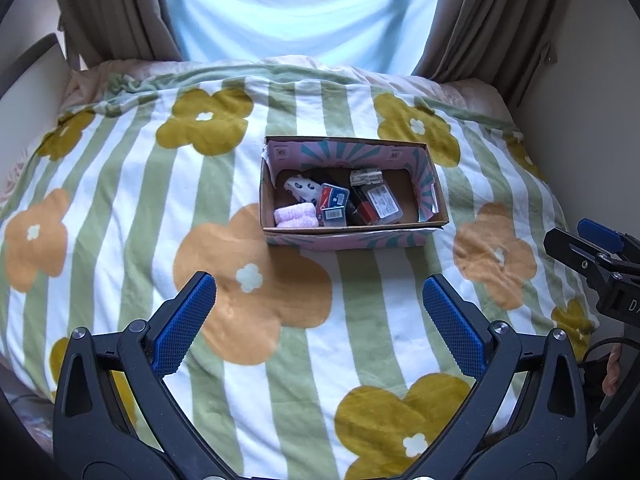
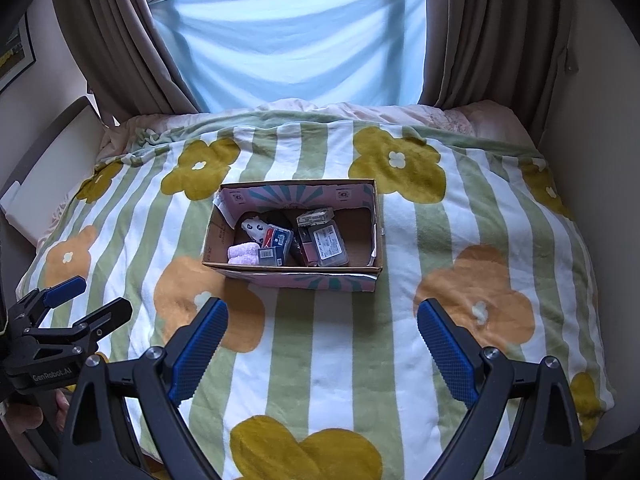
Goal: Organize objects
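An open cardboard box (image 1: pixel 348 236) (image 2: pixel 288 278) with a pink and teal print sits on a striped, flowered blanket (image 1: pixel 120 200) (image 2: pixel 460 220). Inside lie a rolled lilac cloth (image 1: pixel 296 216) (image 2: pixel 244 253), a white spotted item (image 1: pixel 302 188) (image 2: pixel 254 226), clear plastic cases (image 1: pixel 384 202) (image 2: pixel 330 246) and small packets. My left gripper (image 1: pixel 319 289) hovers open over the blanket, short of the box, holding nothing. My right gripper (image 2: pixel 322 312) is open and empty too, just in front of the box. Each gripper shows at the edge of the other's view, the right gripper (image 1: pixel 576 240) and the left gripper (image 2: pixel 96 296).
The blanket covers a bed against a window with a light blue sheet (image 2: pixel 288 48) and brown curtains (image 2: pixel 116 40). A white board (image 2: pixel 56 156) leans at the bed's left side. A hand (image 2: pixel 24 416) holds the left gripper's handle.
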`<action>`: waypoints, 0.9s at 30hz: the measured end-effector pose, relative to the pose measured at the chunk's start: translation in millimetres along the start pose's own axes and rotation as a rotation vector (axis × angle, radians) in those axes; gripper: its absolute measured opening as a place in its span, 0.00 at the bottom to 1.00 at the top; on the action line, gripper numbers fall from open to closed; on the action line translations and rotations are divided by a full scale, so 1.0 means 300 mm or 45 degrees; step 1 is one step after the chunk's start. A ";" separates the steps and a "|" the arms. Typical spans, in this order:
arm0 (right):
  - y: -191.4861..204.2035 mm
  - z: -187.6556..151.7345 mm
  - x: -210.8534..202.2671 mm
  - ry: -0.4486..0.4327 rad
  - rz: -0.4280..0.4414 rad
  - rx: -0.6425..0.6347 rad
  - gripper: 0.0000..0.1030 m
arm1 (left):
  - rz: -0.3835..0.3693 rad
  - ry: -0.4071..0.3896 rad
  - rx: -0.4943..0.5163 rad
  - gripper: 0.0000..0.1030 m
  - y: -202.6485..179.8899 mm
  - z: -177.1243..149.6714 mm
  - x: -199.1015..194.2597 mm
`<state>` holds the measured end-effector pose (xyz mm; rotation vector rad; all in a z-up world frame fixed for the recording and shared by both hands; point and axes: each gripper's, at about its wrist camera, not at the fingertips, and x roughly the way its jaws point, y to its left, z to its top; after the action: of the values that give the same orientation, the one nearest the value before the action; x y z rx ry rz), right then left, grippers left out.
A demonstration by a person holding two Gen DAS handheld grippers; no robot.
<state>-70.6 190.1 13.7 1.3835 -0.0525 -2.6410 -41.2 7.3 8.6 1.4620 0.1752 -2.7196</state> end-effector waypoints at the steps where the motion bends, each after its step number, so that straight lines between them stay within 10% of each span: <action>1: -0.002 0.002 0.000 -0.002 0.001 0.002 0.92 | 0.002 -0.001 0.002 1.00 0.000 0.003 0.000; 27: -0.013 0.010 -0.005 -0.006 -0.008 0.000 0.92 | 0.017 -0.008 -0.004 1.00 -0.002 0.032 -0.004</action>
<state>-72.8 194.2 16.1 1.3796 -0.0487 -2.6498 -48.5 6.7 14.9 1.4490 0.1687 -2.7120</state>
